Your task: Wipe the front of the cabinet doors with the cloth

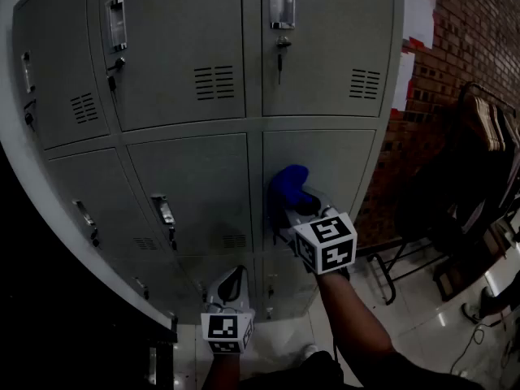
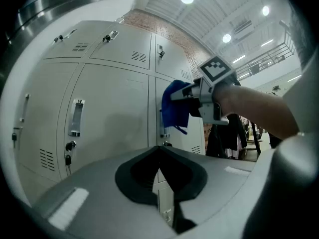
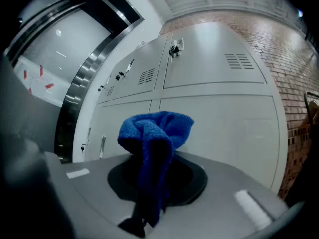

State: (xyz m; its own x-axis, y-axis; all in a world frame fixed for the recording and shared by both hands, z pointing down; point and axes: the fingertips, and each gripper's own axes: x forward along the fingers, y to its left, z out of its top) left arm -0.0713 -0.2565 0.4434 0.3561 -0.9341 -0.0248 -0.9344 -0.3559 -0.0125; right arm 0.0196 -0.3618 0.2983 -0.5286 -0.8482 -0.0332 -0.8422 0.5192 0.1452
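Note:
The grey locker cabinet (image 1: 195, 177) fills the head view. My right gripper (image 1: 289, 211) is shut on a blue cloth (image 1: 290, 185), whose bunched top sits against the middle-row right door (image 1: 329, 159), near its left edge. In the right gripper view the cloth (image 3: 155, 133) rises out of the shut jaws (image 3: 149, 183) in front of that door (image 3: 224, 133). My left gripper (image 1: 231, 281) hangs lower, in front of the bottom row, shut with nothing in it (image 2: 160, 163). Seen from it, the cloth (image 2: 174, 108) and the right gripper (image 2: 204, 97) are up and to the right.
Handles and keyed locks (image 1: 280, 51) stick out from the doors. A brick wall (image 1: 455, 63) with white sheets (image 1: 418, 15) stands right of the cabinet. Beyond it are a rack of hangers (image 1: 491, 124), a dark folding frame (image 1: 402, 258) and a shiny tiled floor (image 1: 431, 331).

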